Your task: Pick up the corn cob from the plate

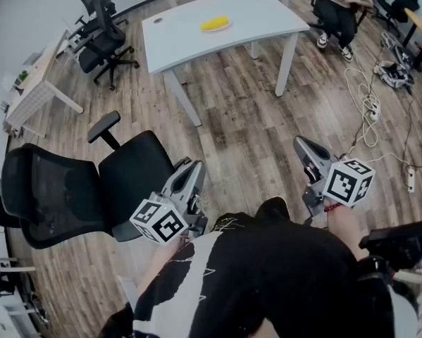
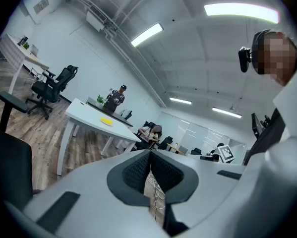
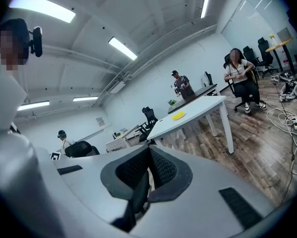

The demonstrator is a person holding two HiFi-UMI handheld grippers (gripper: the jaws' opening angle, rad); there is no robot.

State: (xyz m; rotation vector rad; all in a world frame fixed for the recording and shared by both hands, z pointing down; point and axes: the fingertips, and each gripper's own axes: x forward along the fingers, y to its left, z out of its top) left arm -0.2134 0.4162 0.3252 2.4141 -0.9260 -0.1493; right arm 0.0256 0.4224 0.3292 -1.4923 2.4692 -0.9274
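Shows the corn cob (image 1: 215, 24) on its plate (image 1: 229, 28), near the middle of the tabletop of the white table (image 1: 267, 13), long axis running roughly along the tabletop's length. Places it well apart from both tools, across wooden floor (image 1: 246, 111), ahead and between their two lines. Shows the left gripper (image 1: 194, 167) and the right gripper (image 1: 300, 145) each clenched pad to pad on nothing. Gives neither hand a clear advantage in reach; probably calls for a walk forward before any grasp.
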